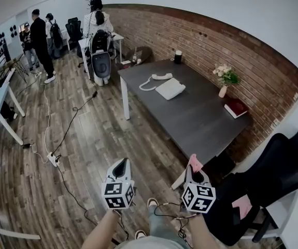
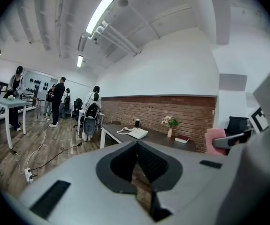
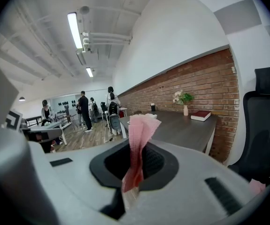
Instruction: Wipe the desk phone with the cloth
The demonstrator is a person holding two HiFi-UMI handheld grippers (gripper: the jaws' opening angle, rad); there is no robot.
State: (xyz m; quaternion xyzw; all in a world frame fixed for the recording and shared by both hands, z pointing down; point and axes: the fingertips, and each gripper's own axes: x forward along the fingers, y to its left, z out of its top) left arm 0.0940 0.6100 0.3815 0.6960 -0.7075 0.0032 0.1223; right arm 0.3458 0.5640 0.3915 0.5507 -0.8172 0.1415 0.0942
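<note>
Left gripper (image 2: 136, 145): fingers pressed together, nothing between them. Right gripper (image 3: 134, 167): fingers pinching a folded pink cloth (image 3: 140, 128), which stands up out of them. The white desk phone (image 1: 170, 88) sits on the dark table (image 1: 200, 121) by the brick wall (image 1: 216, 40), its handset (image 1: 161, 77) off the base just beside it, well apart from both grippers held over the wood floor (image 1: 86, 154).
</note>
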